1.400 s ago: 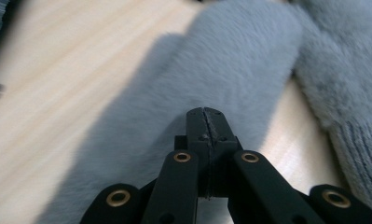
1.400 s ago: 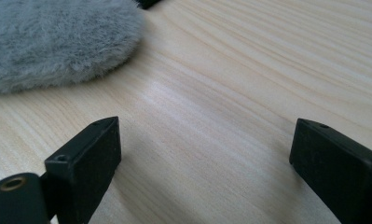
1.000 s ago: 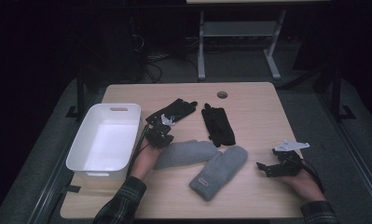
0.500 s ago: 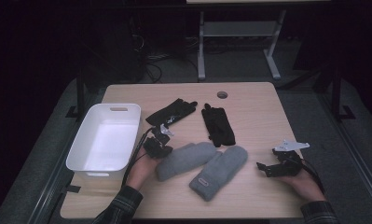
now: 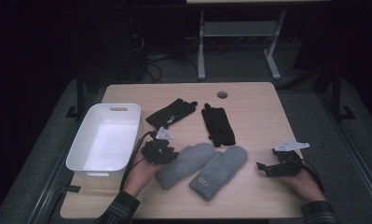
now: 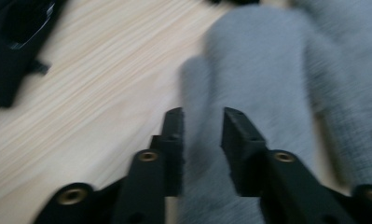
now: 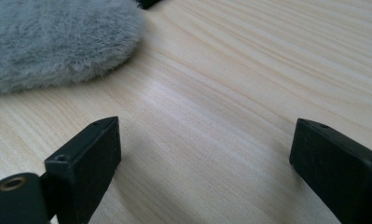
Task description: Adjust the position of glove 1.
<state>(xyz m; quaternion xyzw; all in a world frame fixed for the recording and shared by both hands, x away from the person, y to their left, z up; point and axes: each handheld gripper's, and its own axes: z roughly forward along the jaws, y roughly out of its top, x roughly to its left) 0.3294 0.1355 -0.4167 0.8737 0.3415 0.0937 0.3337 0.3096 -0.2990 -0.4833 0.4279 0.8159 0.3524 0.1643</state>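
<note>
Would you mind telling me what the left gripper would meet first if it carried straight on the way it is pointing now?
Most likely the nearer grey mitten: the left gripper points straight at it, jaws slightly apart at its edge. The view is blurred, so contact is uncertain.

The left gripper (image 5: pixel 167 155) has moved away from the black glove (image 5: pixel 170 112). It now sits at the grey mitten (image 5: pixel 186 163).

In the left gripper view, motion blur smears the grey knitted mitten (image 6: pixel 267 74); whether the left gripper (image 6: pixel 202 122) pinches its cloth cannot be told. The fluffy grey mitten (image 7: pixel 58 37) in the right gripper view is cut off at the top-left edge.
</note>
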